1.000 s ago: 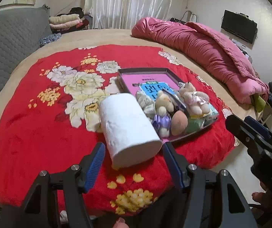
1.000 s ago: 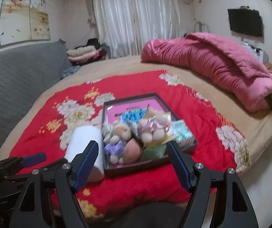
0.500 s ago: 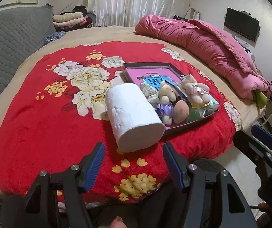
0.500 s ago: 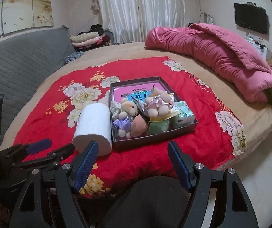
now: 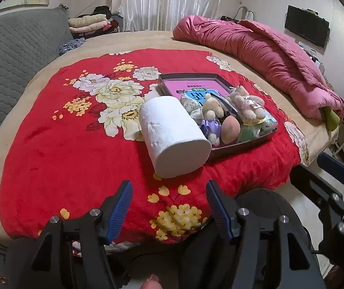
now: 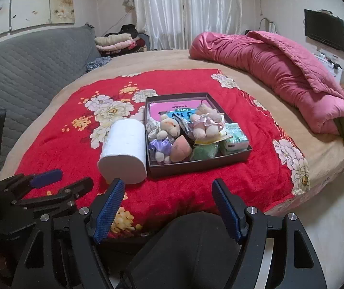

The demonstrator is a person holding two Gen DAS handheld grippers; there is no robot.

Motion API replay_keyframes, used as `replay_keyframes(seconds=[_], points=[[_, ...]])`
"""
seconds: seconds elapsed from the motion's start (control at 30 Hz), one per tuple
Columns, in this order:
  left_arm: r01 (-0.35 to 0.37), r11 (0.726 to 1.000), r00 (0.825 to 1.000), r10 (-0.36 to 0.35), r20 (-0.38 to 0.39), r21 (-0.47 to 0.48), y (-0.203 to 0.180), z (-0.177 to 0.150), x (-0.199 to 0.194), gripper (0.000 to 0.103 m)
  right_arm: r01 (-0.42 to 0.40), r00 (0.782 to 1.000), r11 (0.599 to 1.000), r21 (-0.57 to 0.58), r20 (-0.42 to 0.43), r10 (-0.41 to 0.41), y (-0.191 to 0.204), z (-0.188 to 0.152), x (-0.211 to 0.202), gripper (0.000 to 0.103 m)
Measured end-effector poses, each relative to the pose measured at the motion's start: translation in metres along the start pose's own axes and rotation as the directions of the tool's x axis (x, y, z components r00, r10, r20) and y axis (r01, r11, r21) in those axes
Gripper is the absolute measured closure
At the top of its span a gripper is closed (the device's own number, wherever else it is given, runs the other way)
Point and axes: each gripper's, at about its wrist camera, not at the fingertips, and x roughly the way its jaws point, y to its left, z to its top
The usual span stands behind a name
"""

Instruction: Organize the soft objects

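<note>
A white paper roll (image 5: 174, 134) (image 6: 125, 150) lies on its side on the red flowered blanket (image 5: 51, 144) (image 6: 196, 187), touching the left wall of a dark shallow box (image 5: 244, 145) (image 6: 196, 167). Inside the box are small plush bears (image 5: 244, 106) (image 6: 169, 126), a peach-coloured soft ball (image 5: 229, 128) (image 6: 180, 149), green soft items and packets. My left gripper (image 5: 169, 204) stands open over the blanket's near edge, short of the roll, nothing between its fingers. My right gripper (image 6: 168, 207) is open too, in front of the box and empty.
A rumpled pink quilt (image 5: 268, 55) (image 6: 280, 72) lies along the bed's right side. A grey quilted headboard (image 6: 27, 67) stands at left, folded clothes (image 6: 116, 42) behind it. A person's dark-clad knee (image 6: 191, 240) is below the grippers. Pale floor (image 6: 328, 216) lies right of the bed.
Both grippers have drawn back from the bed, so the roll and box look smaller and farther. Their jaws kept the same width. The roll and box have not moved.
</note>
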Motion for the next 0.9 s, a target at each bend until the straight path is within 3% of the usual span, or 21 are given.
replay_keyframes(seconds=[0.9], points=[[-0.020,1.000,1.000,0.020,-0.010,0.011,-0.0027,-0.0037,-0.0004,0.040,-0.016,1.000,1.000,0.025,-0.016,0.016,-0.0038,-0.0010,0.0045,0.027]])
